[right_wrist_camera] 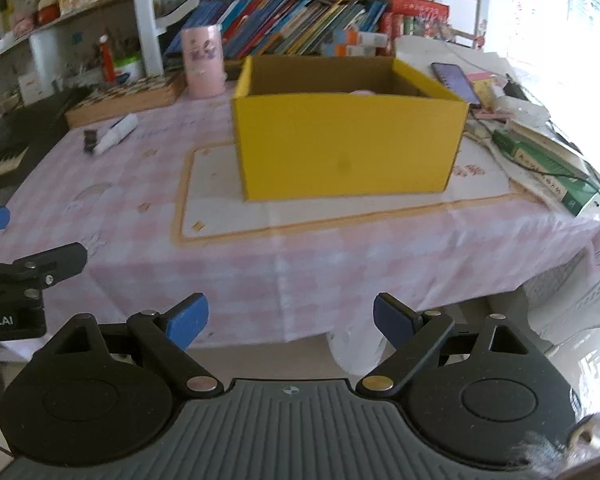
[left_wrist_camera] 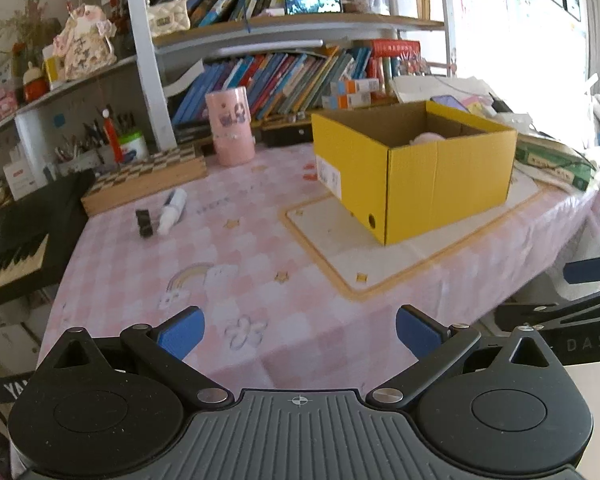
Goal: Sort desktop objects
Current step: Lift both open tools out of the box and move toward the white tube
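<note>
A yellow open cardboard box (left_wrist_camera: pixel 416 172) (right_wrist_camera: pixel 348 140) stands on a cream mat on the pink checked tablecloth; something pale pink (left_wrist_camera: pixel 428 138) lies inside it. A white tube-like bottle (left_wrist_camera: pixel 172 210) (right_wrist_camera: pixel 116 133) and a small black item (left_wrist_camera: pixel 144 222) (right_wrist_camera: pixel 90 138) lie at the far left of the table. A pink cylinder holder (left_wrist_camera: pixel 231 130) (right_wrist_camera: pixel 203 62) stands behind. My left gripper (left_wrist_camera: pixel 300 332) is open and empty over the near table edge. My right gripper (right_wrist_camera: pixel 290 320) is open and empty before the table's front edge.
A checkered wooden board box (left_wrist_camera: pixel 148 180) lies at the back left beside a black keyboard (left_wrist_camera: pixel 16 248). Bookshelves (left_wrist_camera: pixel 284 80) line the back. A phone (right_wrist_camera: pixel 456 80), green books (right_wrist_camera: pixel 548 168) and papers crowd the right edge.
</note>
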